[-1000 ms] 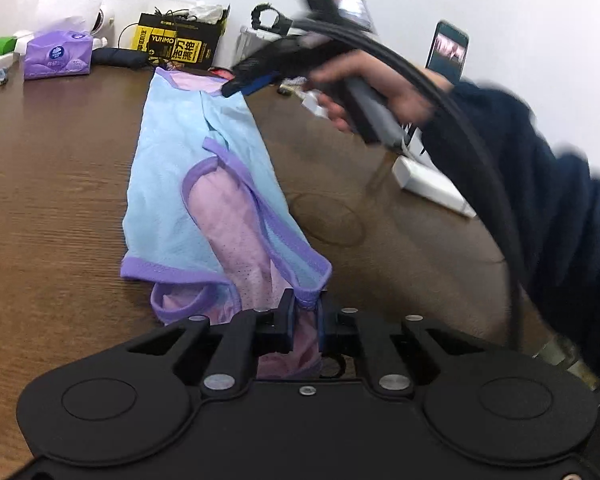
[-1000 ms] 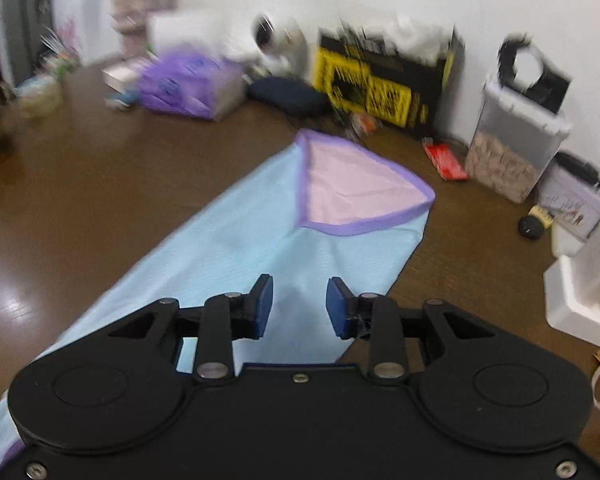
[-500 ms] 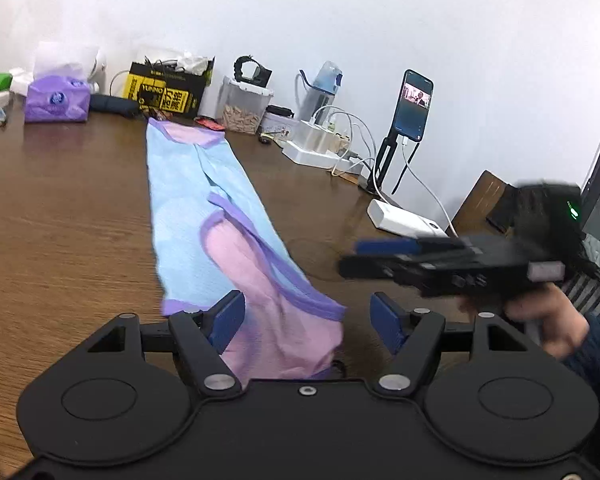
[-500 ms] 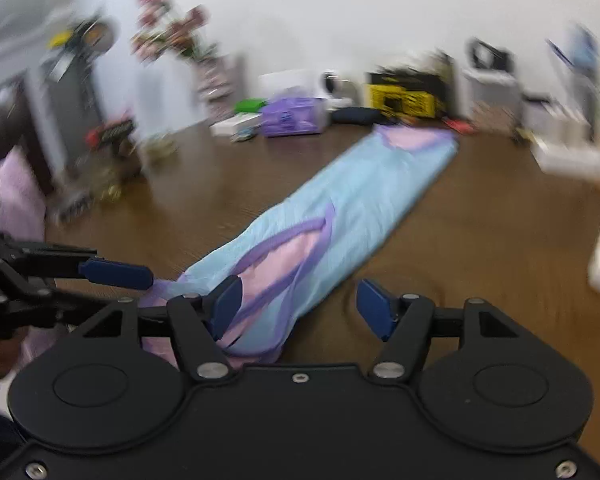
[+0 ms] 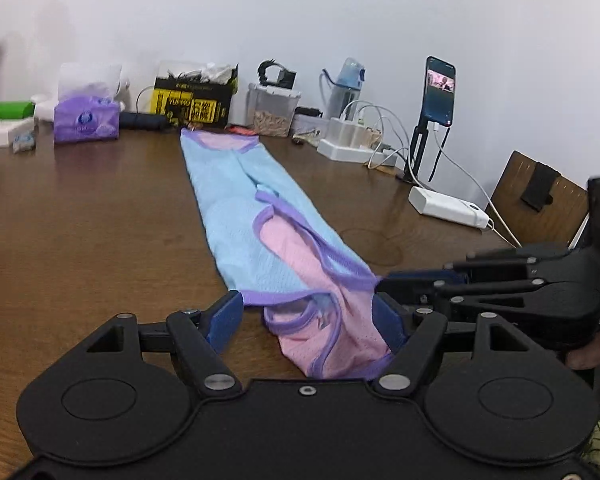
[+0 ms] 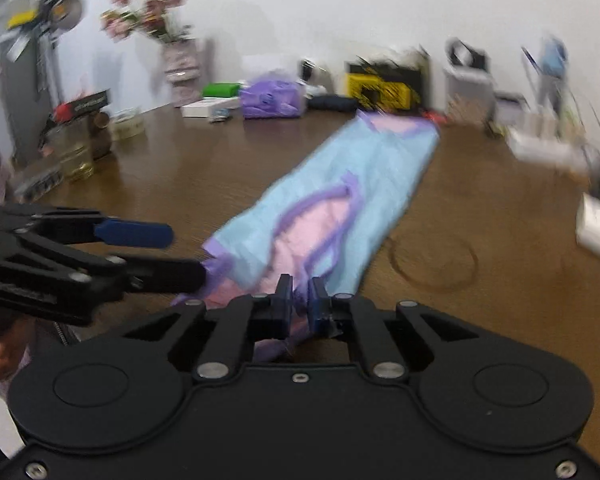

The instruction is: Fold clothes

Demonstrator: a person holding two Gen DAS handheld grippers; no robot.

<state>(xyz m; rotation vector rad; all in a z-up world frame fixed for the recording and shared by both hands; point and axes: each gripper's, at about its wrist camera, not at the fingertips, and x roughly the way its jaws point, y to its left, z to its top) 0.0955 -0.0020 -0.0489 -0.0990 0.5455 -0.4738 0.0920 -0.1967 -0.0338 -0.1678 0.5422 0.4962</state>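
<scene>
Garment: the mesh jersey, light blue with purple trim and pink lining, lay in a long narrow strip on the wooden table, its far end just short of the yellow box and its near end bunched under both tools
Left gripper: jaws spread wide either side of the bunched pink end, gripping nothing; a second before they were clenched on that same end, so the cloth was let go
Right gripper: a second before it hovered parted over the end nearest the yellow box; now it sat at the near end, jaws pinched on a purple-edged fold of the jersey
Meaning: the near end passed from left tool to right, probably a regrip before carrying that end toward the yellow box
Risk: thin mesh could slip out
</scene>
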